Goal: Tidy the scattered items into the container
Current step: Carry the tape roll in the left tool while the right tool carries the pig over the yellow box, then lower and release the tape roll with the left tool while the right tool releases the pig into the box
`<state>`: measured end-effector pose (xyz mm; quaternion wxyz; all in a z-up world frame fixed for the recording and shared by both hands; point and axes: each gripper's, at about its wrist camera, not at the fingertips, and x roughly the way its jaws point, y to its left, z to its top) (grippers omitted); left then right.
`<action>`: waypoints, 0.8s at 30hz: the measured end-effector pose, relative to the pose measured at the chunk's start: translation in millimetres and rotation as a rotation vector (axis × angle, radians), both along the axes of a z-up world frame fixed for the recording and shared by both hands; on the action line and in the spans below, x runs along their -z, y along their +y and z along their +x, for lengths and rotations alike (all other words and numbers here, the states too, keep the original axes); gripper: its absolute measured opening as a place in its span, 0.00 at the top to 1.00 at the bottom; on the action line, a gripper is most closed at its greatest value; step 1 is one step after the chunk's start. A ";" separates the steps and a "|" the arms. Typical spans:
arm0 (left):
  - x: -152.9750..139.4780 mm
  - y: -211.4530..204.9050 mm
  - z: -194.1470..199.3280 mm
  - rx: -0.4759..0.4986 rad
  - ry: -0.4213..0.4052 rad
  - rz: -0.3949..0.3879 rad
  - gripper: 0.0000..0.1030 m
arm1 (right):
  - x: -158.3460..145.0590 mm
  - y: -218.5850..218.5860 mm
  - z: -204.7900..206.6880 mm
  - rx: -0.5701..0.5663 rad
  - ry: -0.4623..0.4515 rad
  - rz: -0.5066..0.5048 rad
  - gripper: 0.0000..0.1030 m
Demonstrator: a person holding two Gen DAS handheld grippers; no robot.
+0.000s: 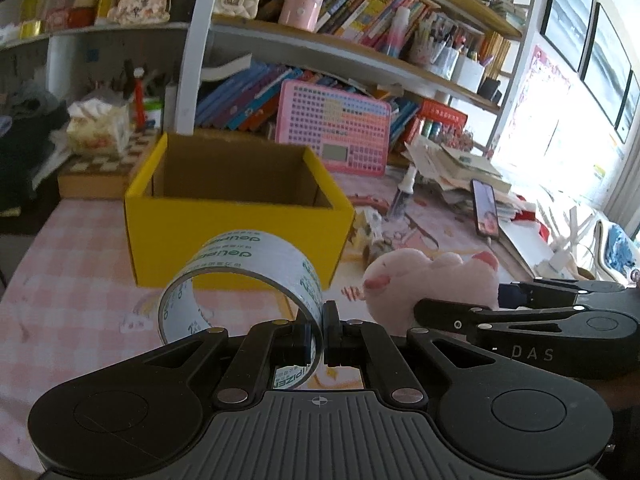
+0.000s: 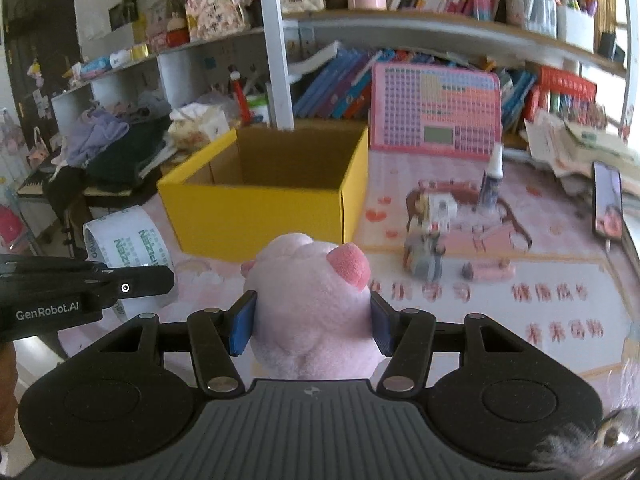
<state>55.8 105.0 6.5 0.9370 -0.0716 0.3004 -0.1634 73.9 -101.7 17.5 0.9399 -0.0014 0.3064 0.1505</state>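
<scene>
Left gripper (image 1: 323, 340): pinched onto the wall of a roll of printed packing tape (image 1: 240, 280), one finger inside the ring, one outside.
Tape position: held up above the pink checked tablecloth (image 1: 76, 256), in front of the near wall of the yellow cardboard box (image 1: 240, 240).
Tape orientation: standing on edge; the open centre runs crosswise to the fingers, towards the left of the left wrist view; green lettering faces up and reads inverted.
Right gripper (image 2: 312, 324): closed on a pink plush toy (image 2: 312, 300), blue pads (image 2: 243, 326) pressing its flanks.
Plush position: carried clear of the table, just right of the tape, short of the box's near right corner.
Plush orientation: body lies along the fingers; darker pink snout tilts up and to the right.
Container: box open at the top, brown inside; no contents can be seen from either view.
Surroundings, right of box: a small spray bottle (image 2: 491, 184) standing upright, a few small blurred toys (image 2: 424, 240) on the printed mat, a phone (image 2: 608, 204) with a lit screen propped by a stack of papers.
Behind box: pink grid-patterned board (image 2: 436, 108) leaning against shelved books; a white shelf post (image 2: 276, 40).
Obstruction: both grippers sit side by side, near each other, each visible in the other's view.
</scene>
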 end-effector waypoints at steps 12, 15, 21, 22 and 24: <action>-48.5 9.0 89.1 -0.064 -0.156 0.068 0.96 | -46.6 14.7 94.3 -0.122 -0.183 0.020 0.46; -51.2 10.9 118.2 -0.091 -0.161 0.092 0.96 | -52.0 22.8 126.4 -0.139 -0.218 0.015 0.46; -43.2 3.9 167.2 -0.098 -0.139 0.160 0.96 | -43.1 42.0 186.6 -0.181 -0.202 0.004 0.46; -40.6 2.5 174.3 -0.096 -0.131 0.169 0.96 | -39.4 45.3 195.0 -0.188 -0.190 0.000 0.47; -31.3 3.2 189.4 -0.108 -0.107 0.184 0.96 | -30.1 51.0 211.0 -0.195 -0.167 -0.022 0.46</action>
